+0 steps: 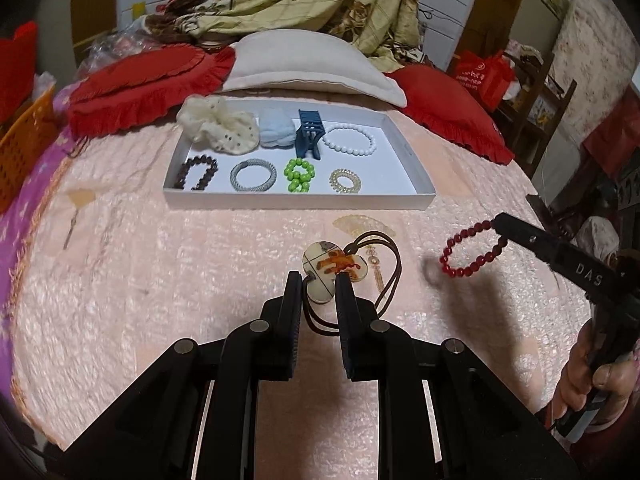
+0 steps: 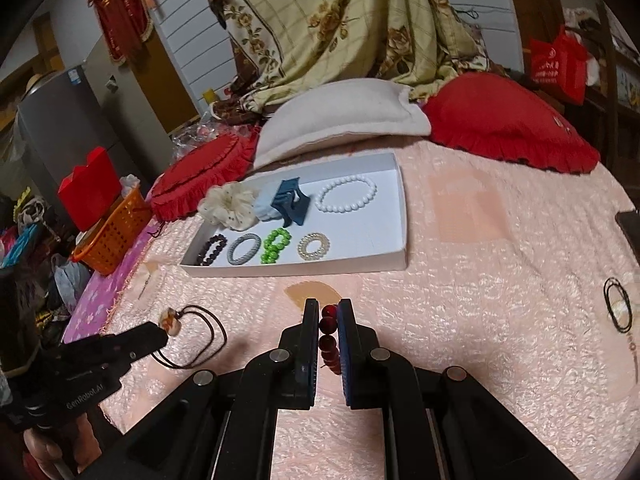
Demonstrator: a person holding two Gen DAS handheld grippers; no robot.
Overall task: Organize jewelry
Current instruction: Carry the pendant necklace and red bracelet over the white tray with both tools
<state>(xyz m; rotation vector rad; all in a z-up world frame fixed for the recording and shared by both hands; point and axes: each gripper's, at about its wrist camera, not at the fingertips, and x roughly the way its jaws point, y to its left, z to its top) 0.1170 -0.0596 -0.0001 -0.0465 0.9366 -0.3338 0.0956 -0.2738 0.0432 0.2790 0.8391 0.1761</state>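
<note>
1. The room: a quilt (image 2: 360,28) hangs behind the bed; red cushions (image 2: 508,128) and a pale pillow (image 2: 340,120) line the far edge, and an orange basket (image 2: 114,236) sits off the left edge.
2. The surface: a pink bedspread (image 1: 160,280), soft and textured, carries everything.
3. The tray (image 1: 400,136), white and shallow, lies toward the far edge, its long side facing the grippers. It holds scrunchies, a blue clip (image 1: 310,132), a white bracelet (image 1: 350,140) and four smaller loops along its near wall. Bare floor shows at its right end.
4. The right gripper (image 2: 328,344) is clamped on the red bracelet (image 1: 474,250), which hangs lifted off the bedspread near the right edge. The tray lies ahead and slightly left of it; this hand seems nearer the tray's bare right end.
5. The left gripper (image 1: 318,280) has its jaws either side of the pendant (image 1: 334,268), narrowly apart; whether they pinch it I cannot tell. Its brown cord (image 1: 384,272) loops right on the bedspread. The tray is straight ahead.
6. Another cord necklace (image 2: 618,306) lies by the right edge, well apart.
</note>
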